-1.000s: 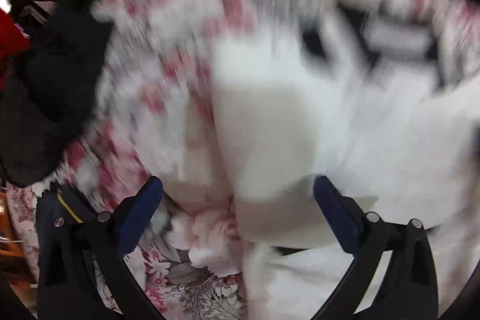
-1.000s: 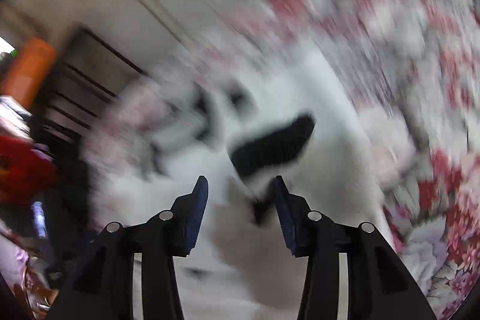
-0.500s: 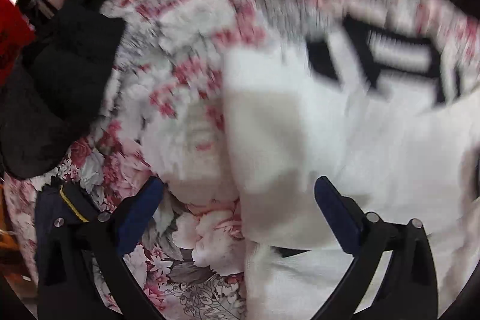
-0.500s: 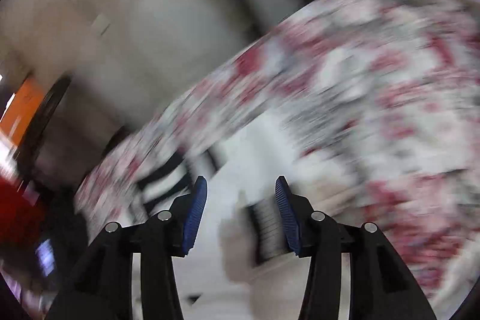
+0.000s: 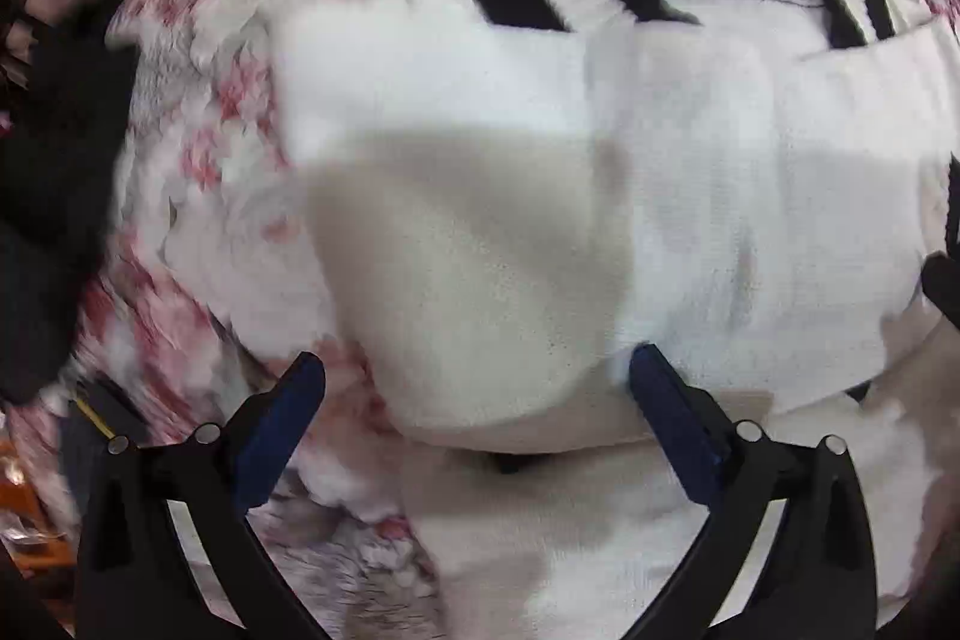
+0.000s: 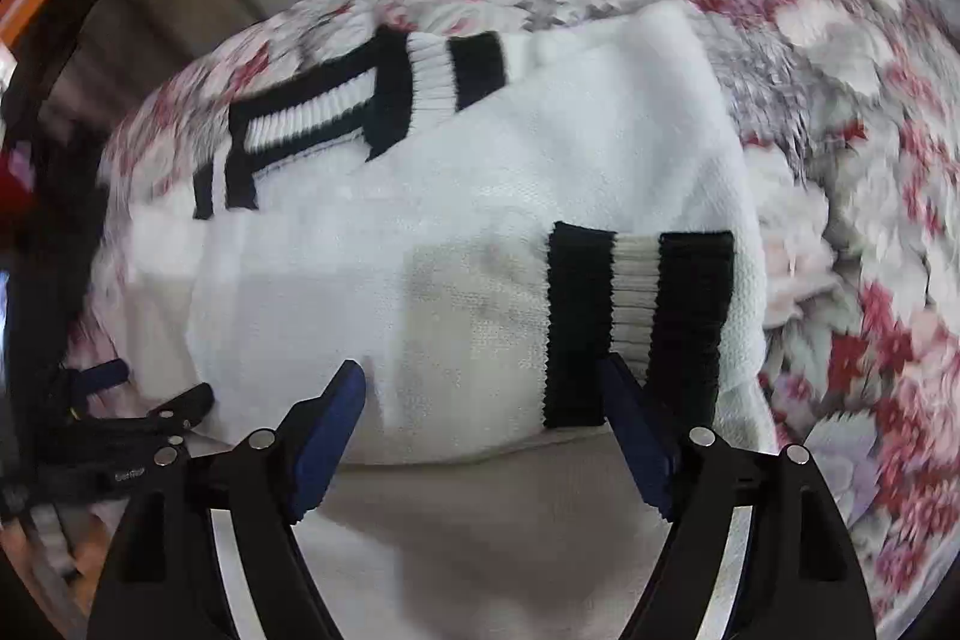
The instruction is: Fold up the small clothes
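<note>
White sweater [image 6: 456, 232] with black-striped cuff [image 6: 636, 322] lies partly folded on floral blanket [image 6: 840, 112]. Left hand-held gripper [image 5: 474, 388] is released, fingers spread, hovering over a folded sleeve [image 5: 456, 232]. Right hand-held gripper [image 6: 480, 394] is likewise released, holding nothing, near the cuff.

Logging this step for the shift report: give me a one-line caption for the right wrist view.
Open right gripper over a white knit sweater with black-striped cuffs, folded on a floral blanket.
</note>
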{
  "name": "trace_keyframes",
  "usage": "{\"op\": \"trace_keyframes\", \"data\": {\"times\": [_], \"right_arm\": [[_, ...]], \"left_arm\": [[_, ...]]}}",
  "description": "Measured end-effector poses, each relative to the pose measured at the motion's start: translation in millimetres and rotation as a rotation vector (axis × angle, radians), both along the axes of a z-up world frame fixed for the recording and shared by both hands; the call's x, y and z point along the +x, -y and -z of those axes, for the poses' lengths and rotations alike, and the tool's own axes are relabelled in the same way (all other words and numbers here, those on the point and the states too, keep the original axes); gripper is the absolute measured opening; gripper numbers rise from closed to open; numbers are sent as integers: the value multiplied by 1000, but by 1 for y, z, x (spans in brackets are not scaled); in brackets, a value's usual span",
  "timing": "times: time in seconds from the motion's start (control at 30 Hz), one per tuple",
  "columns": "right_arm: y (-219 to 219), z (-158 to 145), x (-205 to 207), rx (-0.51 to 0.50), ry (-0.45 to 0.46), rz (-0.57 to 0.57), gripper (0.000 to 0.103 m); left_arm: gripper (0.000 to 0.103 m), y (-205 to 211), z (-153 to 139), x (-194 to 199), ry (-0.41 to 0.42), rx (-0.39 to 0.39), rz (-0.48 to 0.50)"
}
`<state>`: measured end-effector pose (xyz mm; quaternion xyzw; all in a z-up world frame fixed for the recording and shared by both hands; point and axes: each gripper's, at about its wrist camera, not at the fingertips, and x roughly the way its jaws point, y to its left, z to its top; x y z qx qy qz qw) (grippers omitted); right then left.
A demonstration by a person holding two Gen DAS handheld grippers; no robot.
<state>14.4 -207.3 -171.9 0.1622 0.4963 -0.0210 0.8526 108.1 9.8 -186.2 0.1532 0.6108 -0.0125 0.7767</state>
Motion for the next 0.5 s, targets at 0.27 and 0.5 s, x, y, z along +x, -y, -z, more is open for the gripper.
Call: {"op": "trace_keyframes", "data": {"times": [0.27,0.5], "right_arm": [[6,-62,-44,157,42,9,80],[35,-92,-123,207,34,56,80]], "left_arm": [[98,-40,-56,-24,-45,-203,-106],[98,-68,-71,-95,-144,-356,-133]]}}
